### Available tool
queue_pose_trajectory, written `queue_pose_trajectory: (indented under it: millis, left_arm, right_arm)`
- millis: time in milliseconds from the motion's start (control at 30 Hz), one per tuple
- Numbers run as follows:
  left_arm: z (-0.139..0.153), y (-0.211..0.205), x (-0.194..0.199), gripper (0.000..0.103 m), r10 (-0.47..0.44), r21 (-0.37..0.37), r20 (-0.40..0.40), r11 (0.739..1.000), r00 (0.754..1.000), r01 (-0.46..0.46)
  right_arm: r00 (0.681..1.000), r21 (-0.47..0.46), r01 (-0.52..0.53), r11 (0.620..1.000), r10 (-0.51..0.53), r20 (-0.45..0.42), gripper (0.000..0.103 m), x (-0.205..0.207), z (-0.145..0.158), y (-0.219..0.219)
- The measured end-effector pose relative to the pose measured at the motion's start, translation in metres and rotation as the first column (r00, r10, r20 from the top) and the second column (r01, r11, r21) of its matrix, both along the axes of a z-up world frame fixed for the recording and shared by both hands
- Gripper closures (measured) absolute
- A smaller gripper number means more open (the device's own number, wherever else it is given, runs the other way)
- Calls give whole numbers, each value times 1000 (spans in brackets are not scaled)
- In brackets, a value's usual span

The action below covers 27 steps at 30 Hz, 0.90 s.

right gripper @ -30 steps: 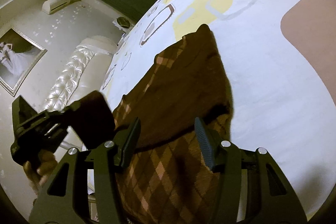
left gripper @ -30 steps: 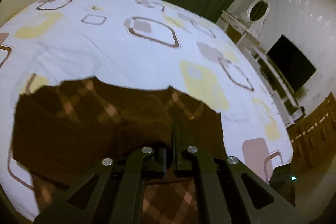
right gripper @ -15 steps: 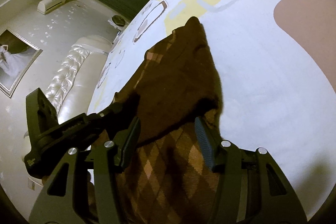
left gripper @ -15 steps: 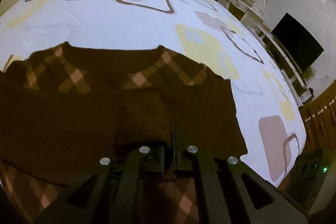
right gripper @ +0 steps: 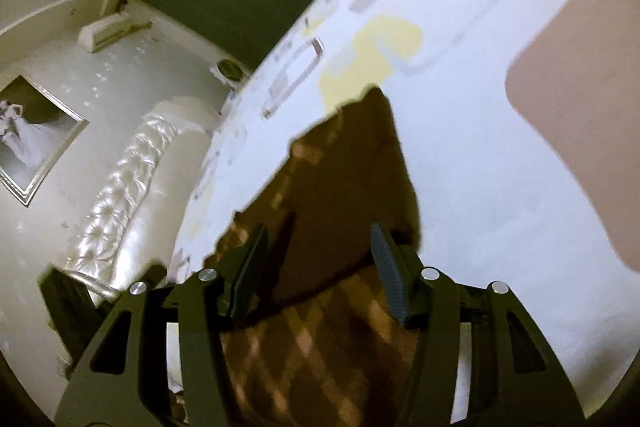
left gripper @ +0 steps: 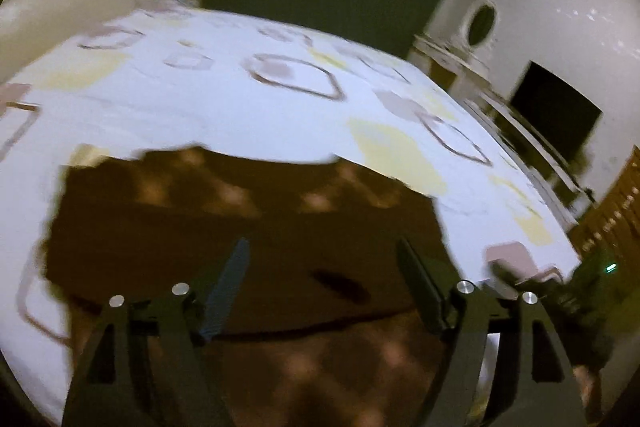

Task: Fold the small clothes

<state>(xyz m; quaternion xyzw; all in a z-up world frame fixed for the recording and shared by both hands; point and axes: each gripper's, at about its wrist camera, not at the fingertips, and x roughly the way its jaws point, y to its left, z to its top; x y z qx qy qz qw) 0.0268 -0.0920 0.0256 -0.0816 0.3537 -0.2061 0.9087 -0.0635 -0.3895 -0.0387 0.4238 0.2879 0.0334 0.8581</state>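
Brown argyle sweater (left gripper: pixel 248 227) was spread on the patterned bedsheet (left gripper: pixel 240 107), a tufted headboard (right gripper: pixel 120 195) beyond it. Left gripper (left gripper: pixel 324 267) and right gripper (right gripper: pixel 316 247) were held wide apart above the sweater, nothing gripped.

A dark brown knitted sweater with a tan diamond pattern (left gripper: pixel 248 227) lies on a bed. A plain brown part is folded across its middle.
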Motion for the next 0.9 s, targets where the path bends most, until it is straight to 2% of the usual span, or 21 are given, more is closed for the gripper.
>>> queue_pose_trajectory:
  millis: [133, 233, 300, 433, 500, 567, 700, 800, 900]
  left_arm:
    - [-11, 63, -3, 26, 138, 50, 19, 989, 990, -139]
    - [-29, 105, 0, 26, 242, 44, -34, 970, 970, -240]
    - [-39, 125, 2, 26, 302, 10, -73, 953, 951, -302]
    - [-43, 137, 5, 26, 321, -3, -96, 947, 942, -322]
    - [-42, 137, 4, 26, 311, -5, -89, 950, 946, -313]
    - [-42, 137, 3, 26, 299, -4, -90, 954, 950, -301]
    - [-45, 135, 2, 26, 281, -17, -109, 958, 953, -285]
    - [-46, 133, 1, 26, 268, -24, -117, 962, 956, -273]
    - [-46, 132, 2, 26, 261, -27, -120, 964, 958, -266]
  right_arm:
    - [998, 43, -64, 997, 63, 14, 50, 9, 9, 7]
    - [989, 97, -141, 985, 145, -36, 50, 30, 0, 22]
    - [983, 83, -162, 983, 168, -74, 50, 41, -3, 34]
    - [963, -103, -235, 967, 216, -163, 50, 67, 6, 76]
    - [950, -252, -278, 927, 227, -212, 50, 80, 14, 103]
    - [936, -375, -326, 868, 240, -259, 50, 93, 17, 131]
    - [908, -464, -390, 795, 248, -339, 50, 108, 5, 161]
    - [900, -550, -402, 732, 205, -385, 50, 116, -7, 169]
    - [912, -579, -359, 732, 142, -386, 50, 113, -11, 153]
